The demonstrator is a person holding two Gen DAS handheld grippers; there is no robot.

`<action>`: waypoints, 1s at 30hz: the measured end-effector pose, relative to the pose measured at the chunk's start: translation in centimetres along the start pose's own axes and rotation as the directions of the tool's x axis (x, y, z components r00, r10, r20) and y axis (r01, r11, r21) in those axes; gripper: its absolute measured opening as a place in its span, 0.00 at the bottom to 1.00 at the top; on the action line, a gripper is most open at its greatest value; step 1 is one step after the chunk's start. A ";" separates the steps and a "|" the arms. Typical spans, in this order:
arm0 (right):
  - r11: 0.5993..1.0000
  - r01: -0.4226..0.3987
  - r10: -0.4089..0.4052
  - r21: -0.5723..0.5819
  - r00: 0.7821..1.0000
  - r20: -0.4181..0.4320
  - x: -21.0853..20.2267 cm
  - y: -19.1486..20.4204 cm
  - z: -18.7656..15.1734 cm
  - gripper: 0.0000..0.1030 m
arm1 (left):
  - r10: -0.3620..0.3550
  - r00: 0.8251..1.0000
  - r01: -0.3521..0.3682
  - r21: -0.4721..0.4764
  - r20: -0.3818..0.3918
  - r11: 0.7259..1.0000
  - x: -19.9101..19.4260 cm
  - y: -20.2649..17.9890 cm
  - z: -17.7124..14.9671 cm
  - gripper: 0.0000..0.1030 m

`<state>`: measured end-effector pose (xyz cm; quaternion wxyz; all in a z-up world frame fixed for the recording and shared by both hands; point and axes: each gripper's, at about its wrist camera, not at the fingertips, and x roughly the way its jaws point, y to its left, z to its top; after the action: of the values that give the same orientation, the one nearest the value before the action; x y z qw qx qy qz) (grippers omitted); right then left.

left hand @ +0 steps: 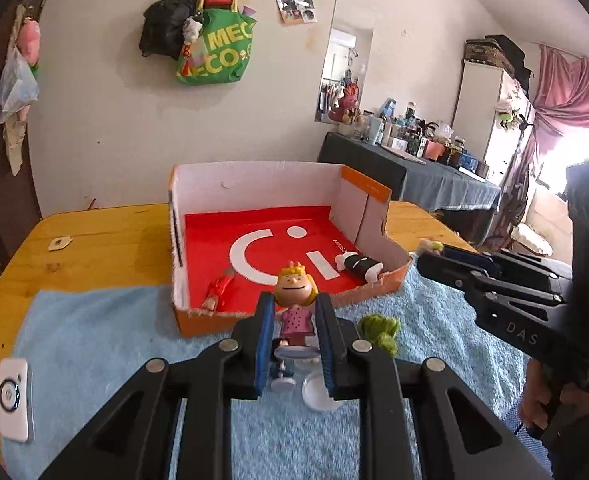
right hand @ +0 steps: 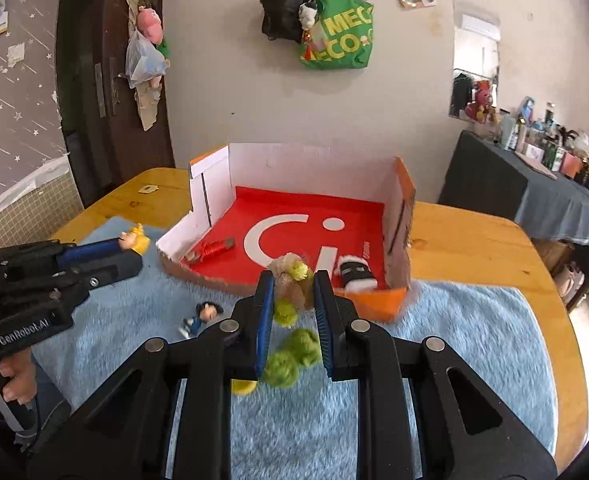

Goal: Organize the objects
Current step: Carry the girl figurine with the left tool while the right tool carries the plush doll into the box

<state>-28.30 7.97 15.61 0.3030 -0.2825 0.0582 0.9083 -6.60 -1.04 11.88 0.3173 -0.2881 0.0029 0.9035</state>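
Clamping a blonde figurine [left hand: 294, 304], left gripper [left hand: 294, 312] hides its base; right gripper [right hand: 293, 304] pinches a blurred tuft [right hand: 292, 280].

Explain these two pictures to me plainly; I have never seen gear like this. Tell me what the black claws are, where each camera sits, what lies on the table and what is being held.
There is no robot here. A person holds a hand-operated claw in each hand, with a wide-angle camera on each looking forward along its fingers.

In the left camera's view, the left claw grips a blonde girl figurine in a pink dress. The right claw holds a fuzzy green and tan toy.

Both hover over a blue towel on a wooden table. An orange cardboard box with a red floor holds a red figure and a black-and-white figure. A small dark-haired figurine lies on the towel.
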 end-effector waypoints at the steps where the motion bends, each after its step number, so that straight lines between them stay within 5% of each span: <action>1: 1.000 -0.008 0.008 0.001 1.000 -0.014 0.5 -0.1 0.3 0.18 | -0.002 1.000 0.002 0.007 -0.014 1.000 0.7 0.0 0.5 0.21; 12: 0.997 -0.071 0.071 0.009 0.962 -0.263 9.4 -2.1 2.5 0.18 | -0.013 0.986 0.020 0.041 -0.169 0.999 8.1 1.3 2.6 0.21; 17: 0.994 -0.098 0.109 0.049 0.918 -0.381 13.0 -3.3 2.6 0.19 | 0.004 0.968 0.017 0.084 -0.252 0.996 11.1 1.5 2.9 0.21; 30: 0.990 -0.134 0.133 0.034 0.847 -0.515 16.2 -2.8 1.2 0.19 | 0.033 0.928 0.012 0.116 -0.371 0.993 15.2 2.2 1.6 0.21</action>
<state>-37.90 18.94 7.91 0.2119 -0.5113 0.1553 0.8182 -18.33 6.14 4.91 0.3223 -0.4353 0.1174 0.8324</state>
